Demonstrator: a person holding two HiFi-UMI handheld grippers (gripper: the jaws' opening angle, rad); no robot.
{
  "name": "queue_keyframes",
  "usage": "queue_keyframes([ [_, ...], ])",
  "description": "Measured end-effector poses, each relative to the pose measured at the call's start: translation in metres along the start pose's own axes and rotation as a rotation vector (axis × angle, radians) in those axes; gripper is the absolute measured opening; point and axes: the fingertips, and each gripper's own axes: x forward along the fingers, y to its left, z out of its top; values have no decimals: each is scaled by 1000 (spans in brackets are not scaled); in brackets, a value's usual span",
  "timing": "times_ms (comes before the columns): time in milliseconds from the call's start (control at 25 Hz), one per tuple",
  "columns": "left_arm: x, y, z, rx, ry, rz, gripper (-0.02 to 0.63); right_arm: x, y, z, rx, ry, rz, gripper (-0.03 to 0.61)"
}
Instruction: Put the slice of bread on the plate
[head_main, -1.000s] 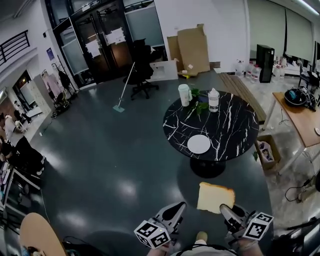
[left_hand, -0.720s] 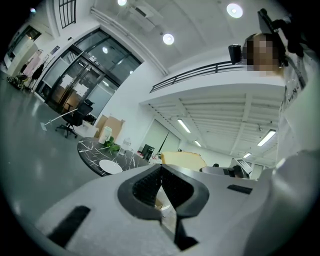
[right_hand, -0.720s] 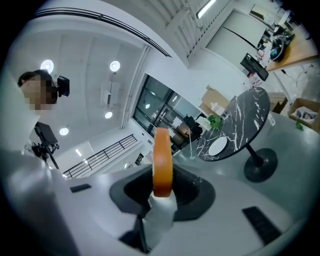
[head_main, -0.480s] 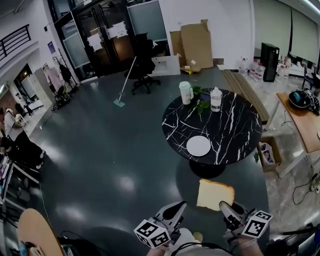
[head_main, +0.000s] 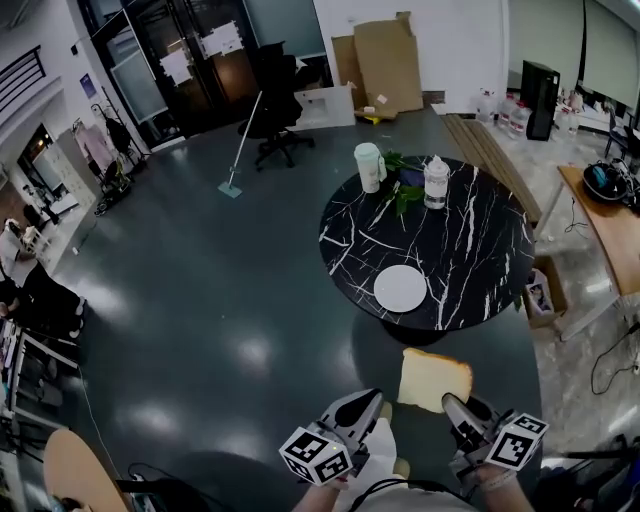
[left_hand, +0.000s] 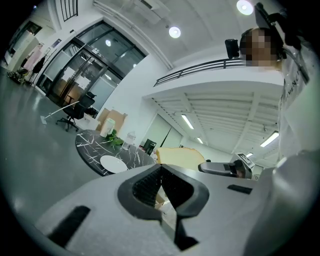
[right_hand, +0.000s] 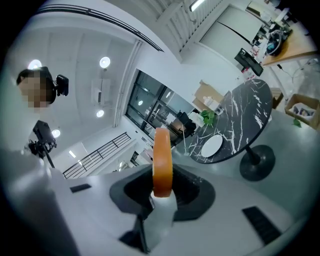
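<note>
My right gripper (head_main: 455, 408) is shut on the near edge of a slice of bread (head_main: 433, 381), which it holds flat above the floor, short of the table. In the right gripper view the bread (right_hand: 162, 162) stands edge-on between the jaws of that gripper (right_hand: 161, 186). A white plate (head_main: 400, 288) lies on the near side of the round black marble table (head_main: 470, 250), ahead of the bread and with nothing on it. My left gripper (head_main: 370, 402) is beside the right one, shut with nothing in it. In the left gripper view its tips (left_hand: 161, 169) meet, with the bread (left_hand: 180, 156) and plate (left_hand: 113, 163) beyond.
On the table's far side stand a pale cup (head_main: 368, 166), a lidded jar (head_main: 435, 181) and a green sprig (head_main: 404, 193). An office chair (head_main: 275, 110), a mop (head_main: 238, 150) and cardboard sheets (head_main: 385, 65) are further back. A wooden desk (head_main: 610, 225) and a box (head_main: 545, 290) lie right.
Both grippers and the bread have moved forward toward the table, so the table and plate now appear closer. The grip on the bread is unchanged.
</note>
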Motion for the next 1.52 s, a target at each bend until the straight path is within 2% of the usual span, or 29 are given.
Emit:
queue_keyframes([
  [240, 66, 30, 18, 106, -7, -54, 8, 50, -31, 28, -77, -24, -58, 91],
  [400, 97, 48, 30, 167, -16, -55, 8, 82, -49, 37, -77, -11, -80, 91],
  [840, 138, 115, 33, 171, -14, 30, 8, 136, -99, 58, -31, 9, -140, 91],
  [1160, 169, 147, 32, 173, 38, -18, 8, 170, -125, 66, -17, 36, -202, 91],
  [1360, 189, 171, 33, 188, 58, -42, 8, 190, -145, 73, -8, 18, -232, 91],
  [1520, 198, 181, 29, 167, 69, -34, 8, 201, -155, 74, 20, 23, -234, 91],
])
